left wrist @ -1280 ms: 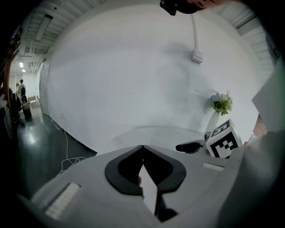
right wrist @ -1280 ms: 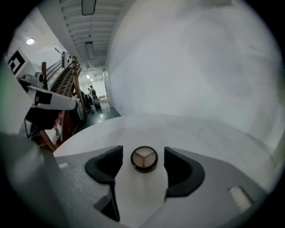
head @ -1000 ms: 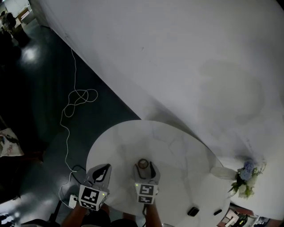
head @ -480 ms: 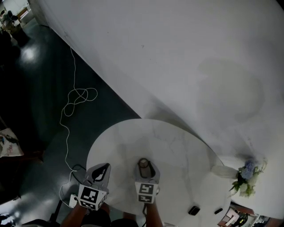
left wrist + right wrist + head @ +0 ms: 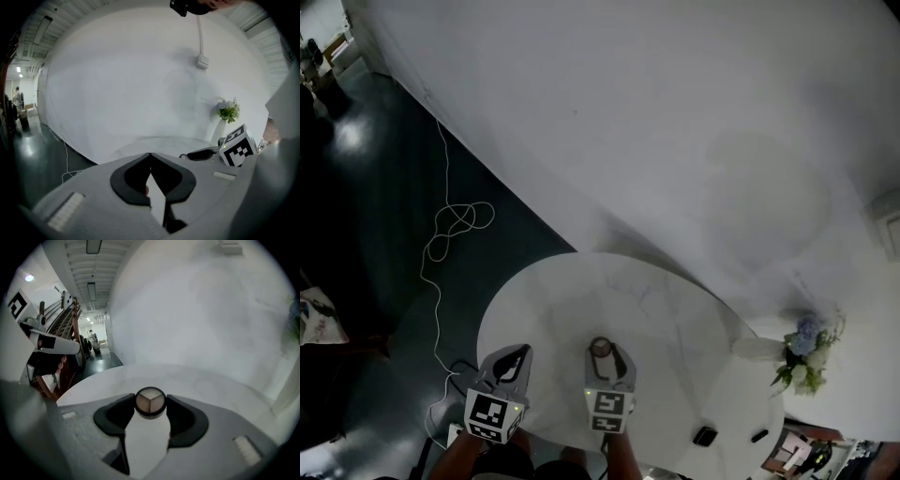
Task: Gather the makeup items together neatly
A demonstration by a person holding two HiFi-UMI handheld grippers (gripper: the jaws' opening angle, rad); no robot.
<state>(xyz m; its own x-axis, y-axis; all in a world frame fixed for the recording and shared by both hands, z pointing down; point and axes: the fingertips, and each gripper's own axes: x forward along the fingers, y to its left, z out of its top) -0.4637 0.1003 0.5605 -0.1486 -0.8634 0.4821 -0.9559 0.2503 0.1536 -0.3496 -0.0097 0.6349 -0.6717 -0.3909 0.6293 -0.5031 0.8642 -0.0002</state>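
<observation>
Near the front edge of the round white marbled table [image 5: 675,309], the right gripper [image 5: 606,353] has just closed its jaws on a small round dark-rimmed pot [image 5: 150,401] with a three-part beige top, probably a makeup compact. At the left edge, the left gripper [image 5: 521,355] has its jaws together, with nothing between them.

I log the desk [image 5: 675,314] as white with faint grey veining. Compact [image 5: 150,402]: black rim, three beige-brown wedges. Left tool [image 5: 150,154] and right tool [image 5: 602,351]: grey shells, black pads, black-and-white square markers. Floor [image 5: 356,234] dark; cable [image 5: 455,220] white. Flowers [image 5: 802,342] pale blue, leaves green.
</observation>
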